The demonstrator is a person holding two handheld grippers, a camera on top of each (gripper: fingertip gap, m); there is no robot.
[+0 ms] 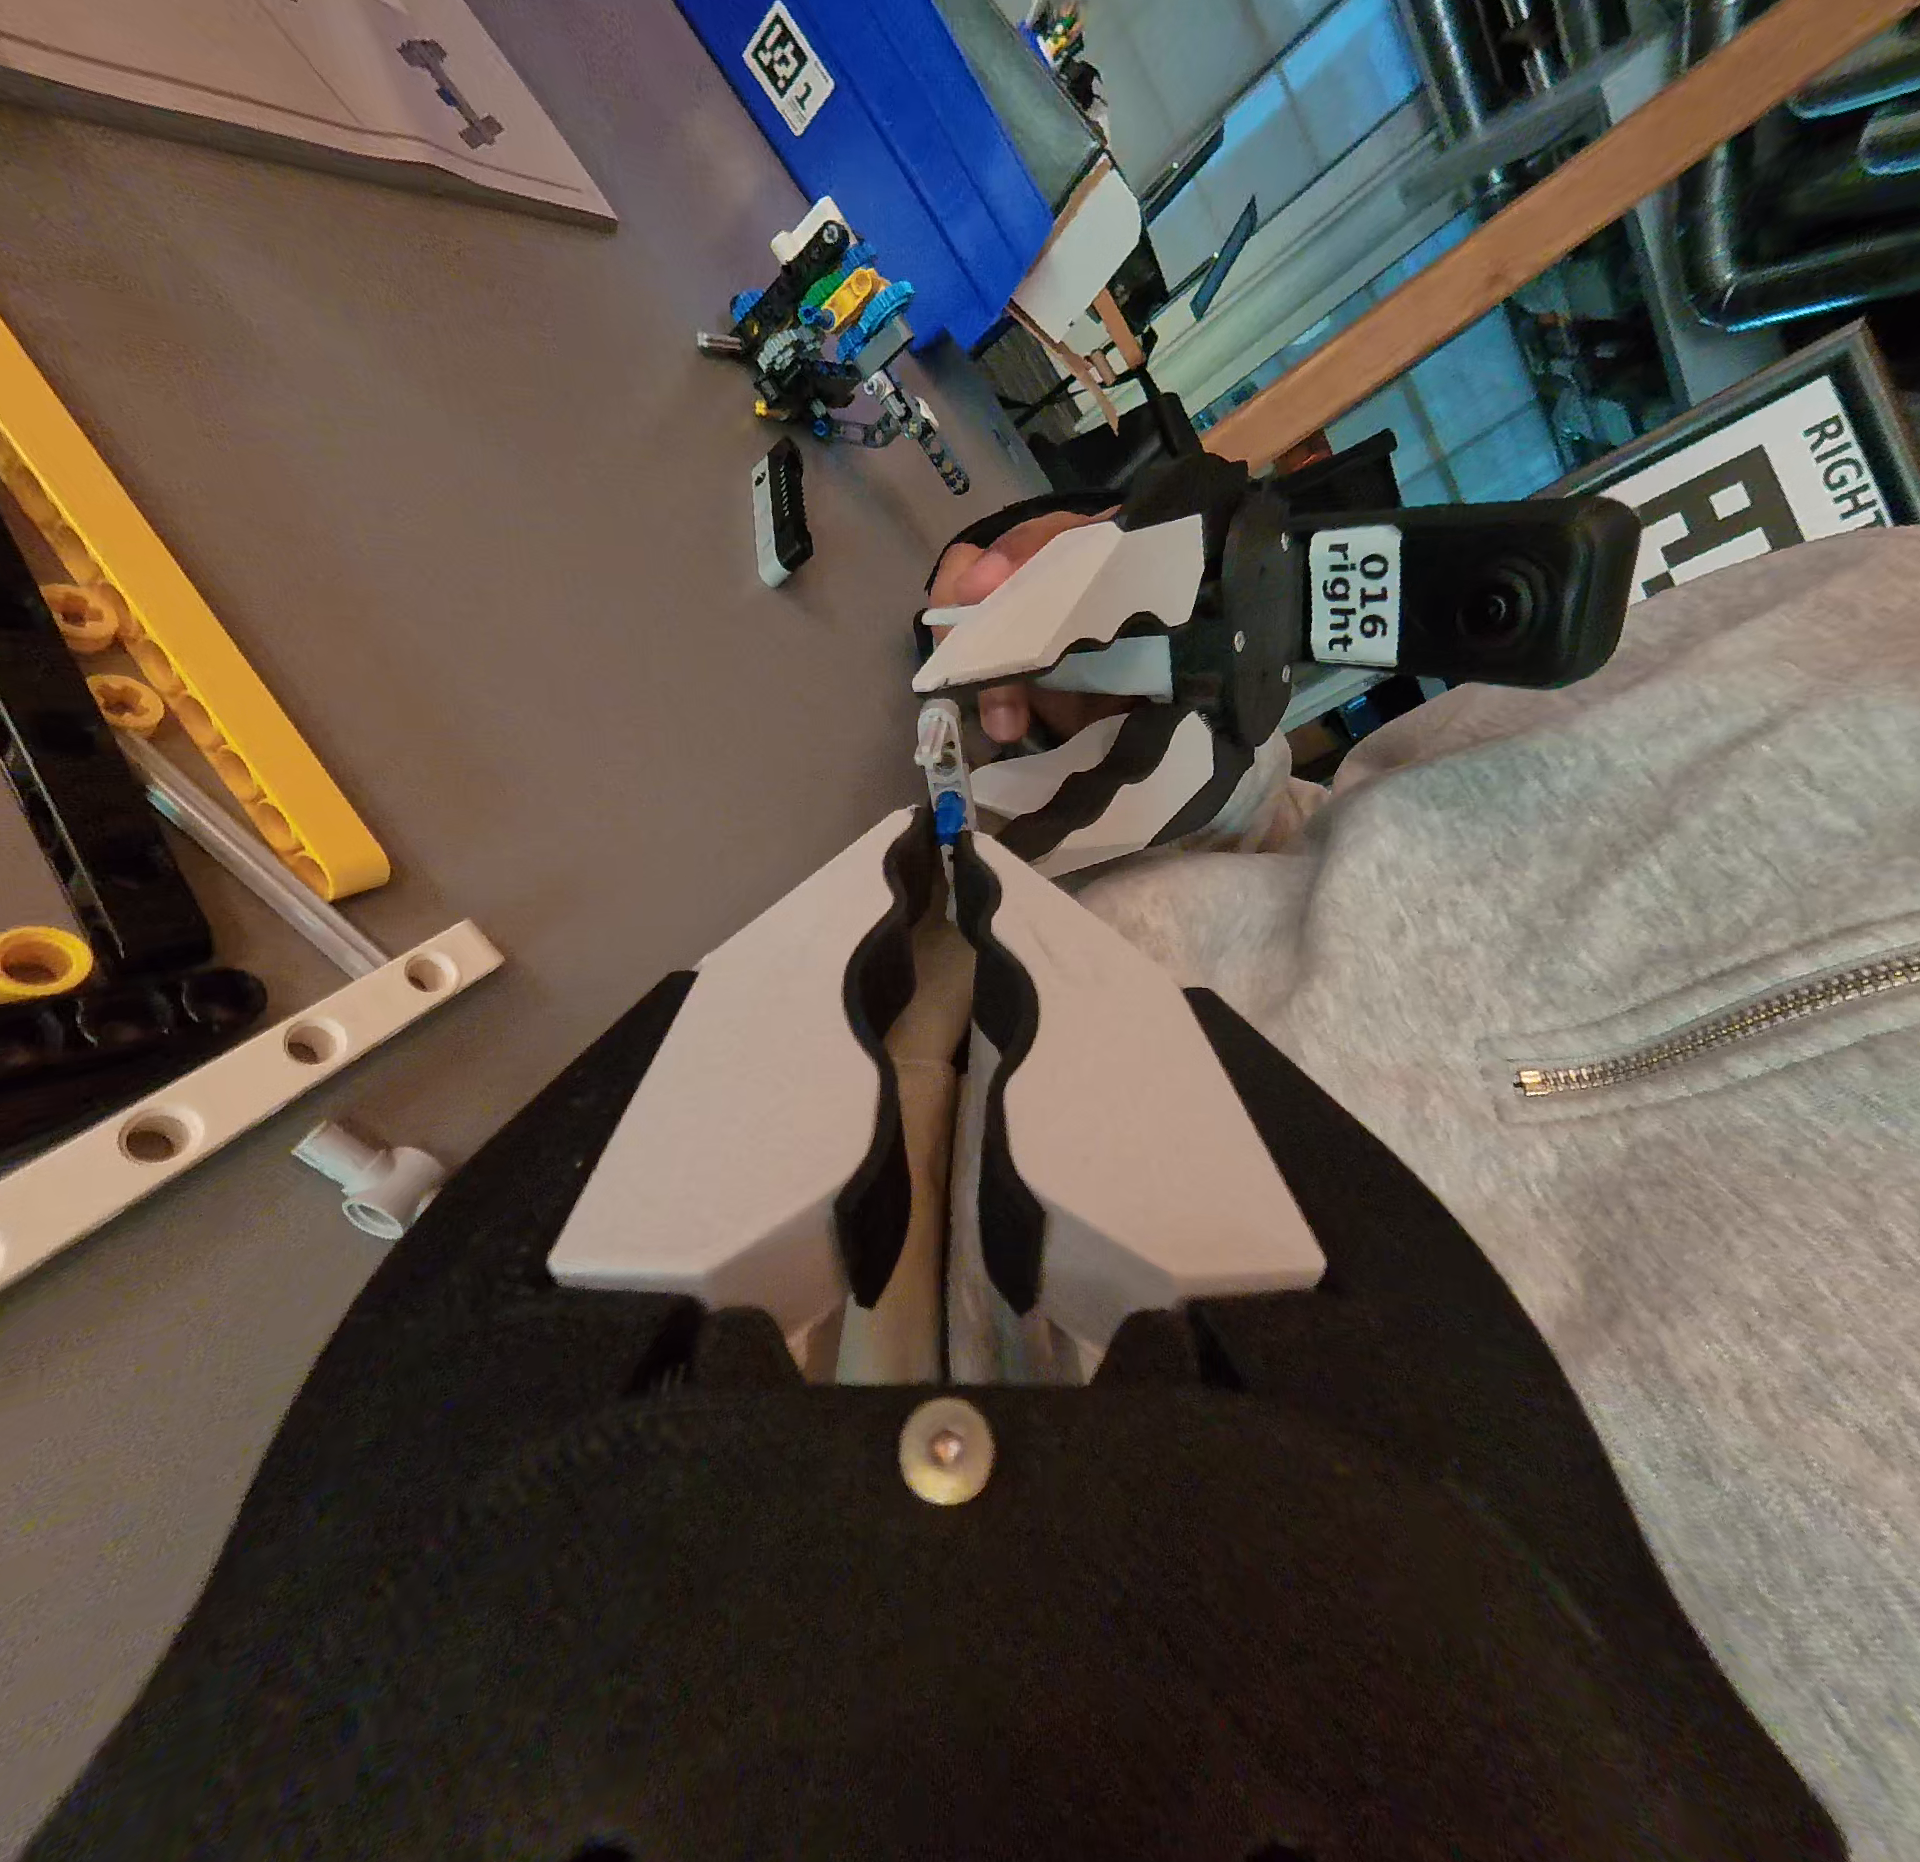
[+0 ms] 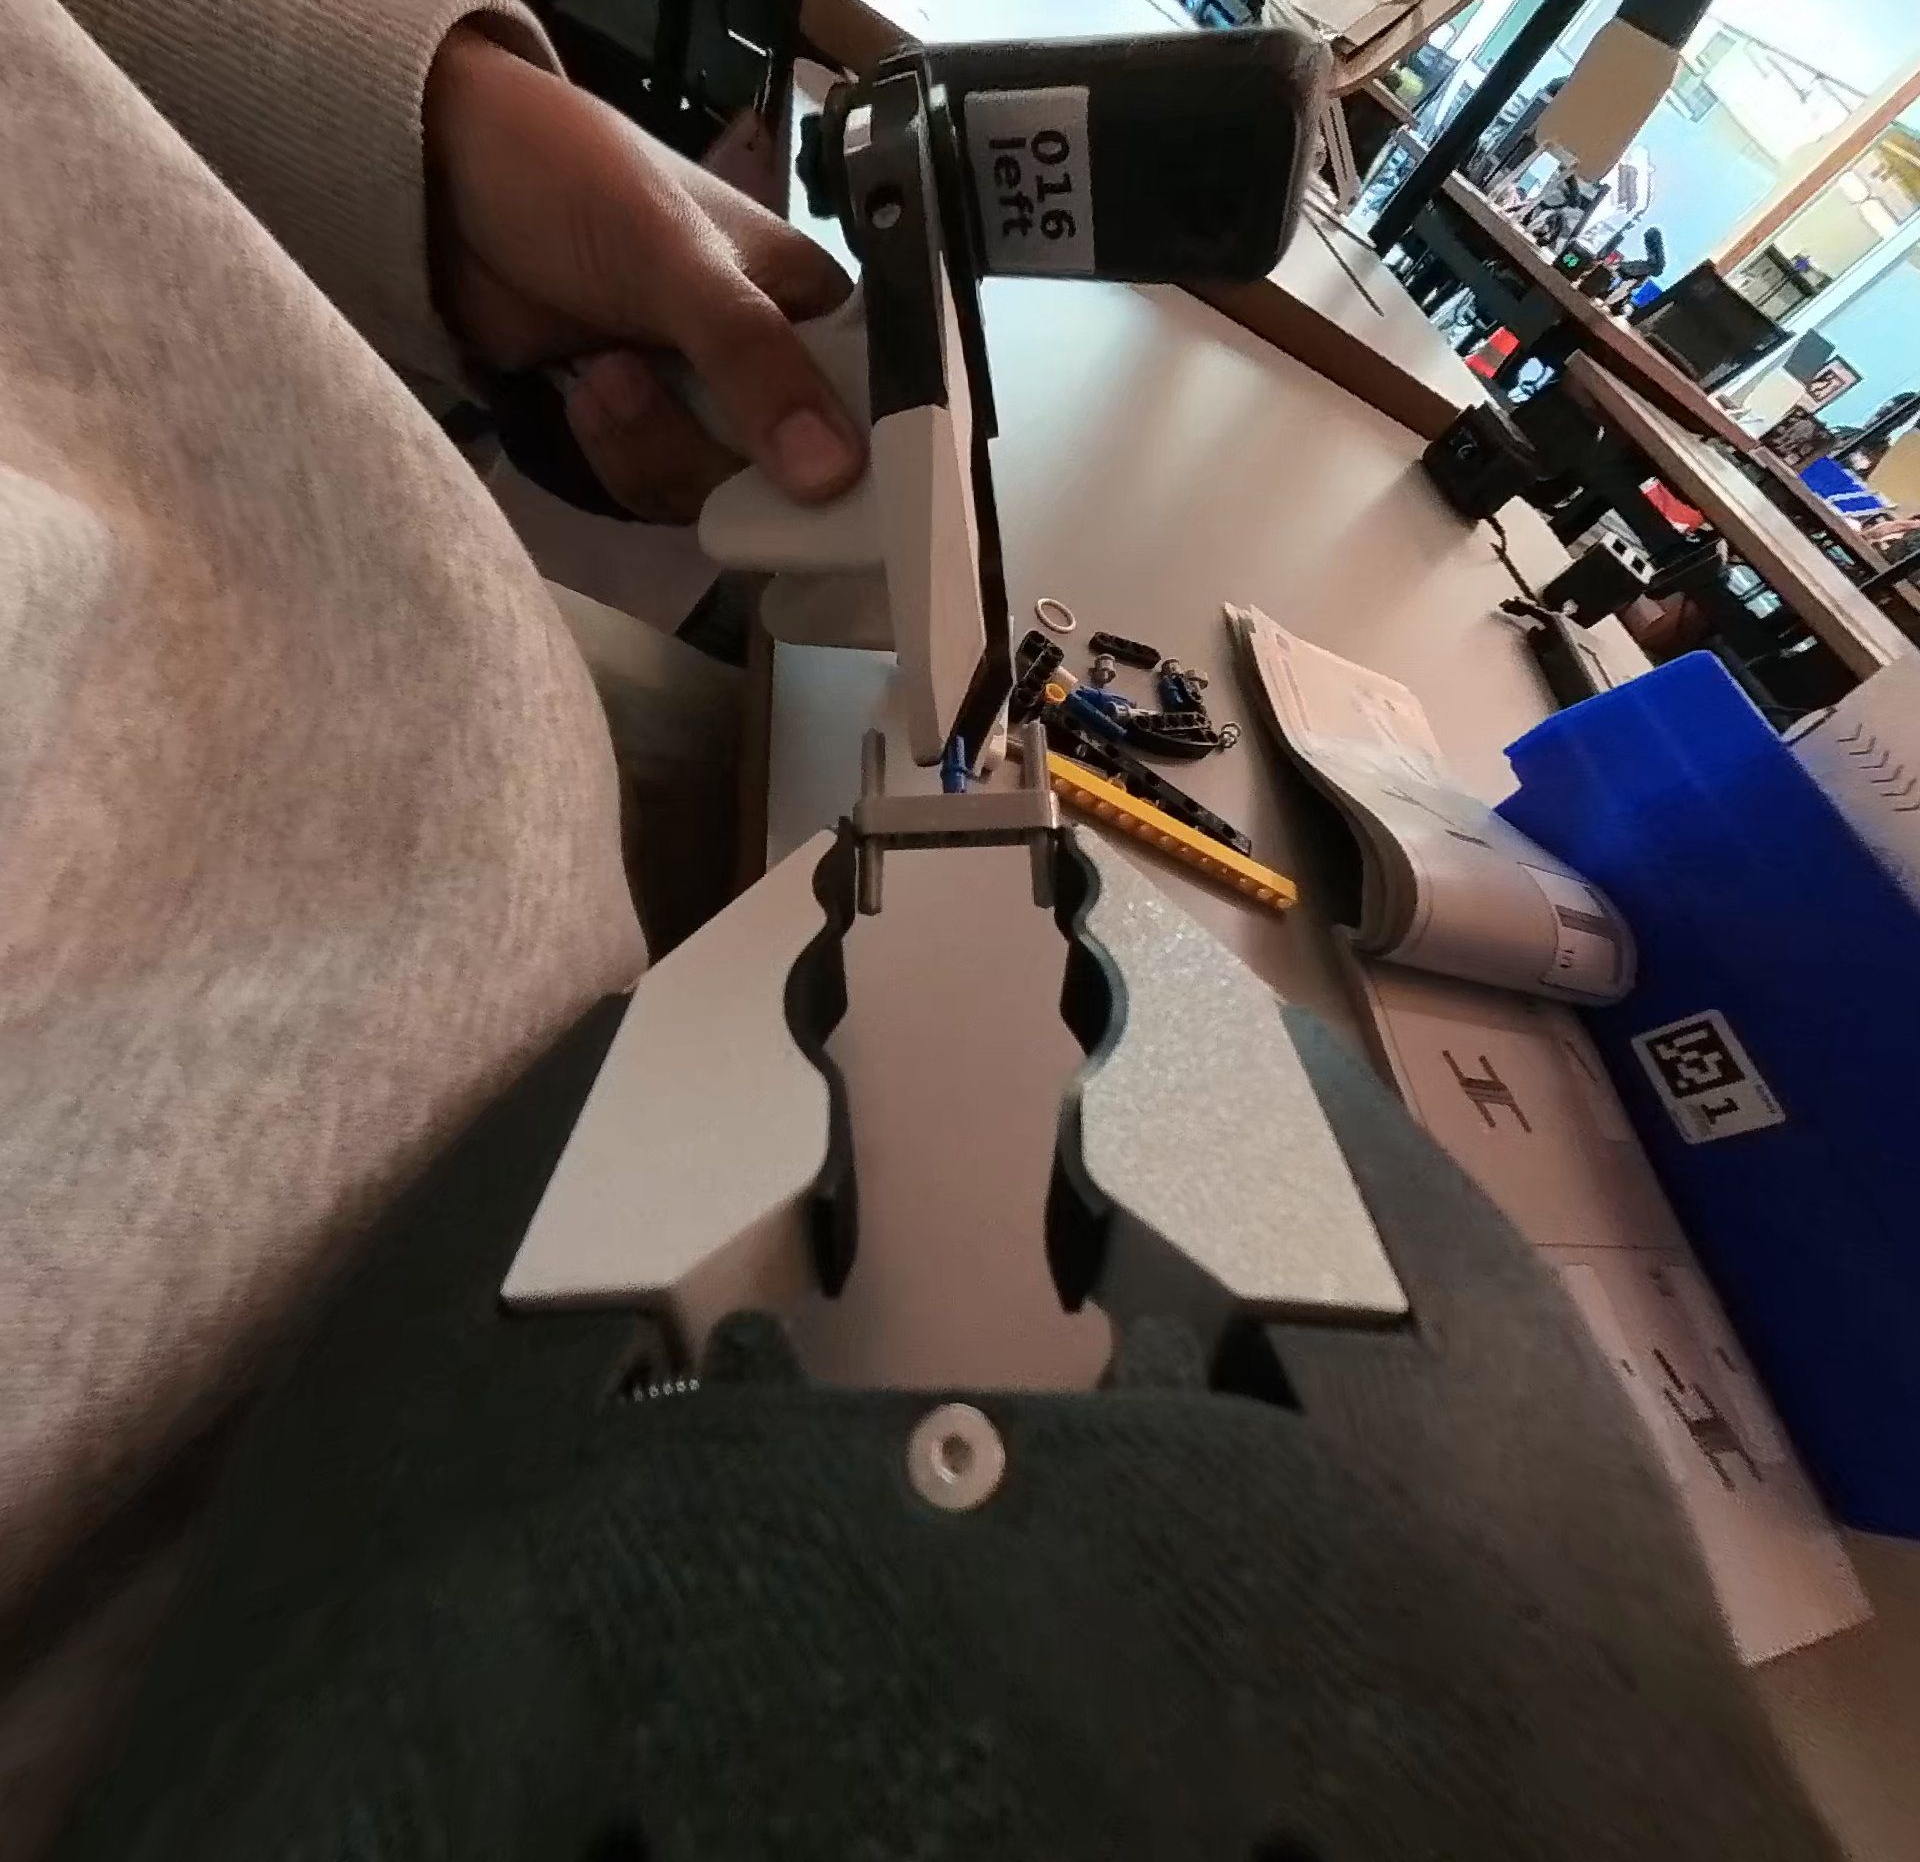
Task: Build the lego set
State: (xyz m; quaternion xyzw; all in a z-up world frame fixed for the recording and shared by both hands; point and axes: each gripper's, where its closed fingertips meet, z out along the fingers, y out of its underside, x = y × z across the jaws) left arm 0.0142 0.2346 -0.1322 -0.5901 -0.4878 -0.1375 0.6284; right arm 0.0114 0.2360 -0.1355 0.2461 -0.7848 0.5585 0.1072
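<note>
My left gripper is shut on a small blue pin that sticks out past its tips. My right gripper is shut on a light grey H-shaped frame piece, held crosswise between its fingertips. Both are held in the air in front of a person's grey sweater. In the right wrist view the left gripper comes down from above, and its blue pin sits just over the frame's crossbar. In the left wrist view the right gripper holds the frame edge-on, against the pin's end.
A partly built model stands by a blue bin on the grey table. An open instruction booklet, a yellow beam, a white beam and a pile of loose parts lie nearby. Both grippers' tips are close together, under 4 cm apart. From either gripper's tips it is about 20 cm to the partly built model.
</note>
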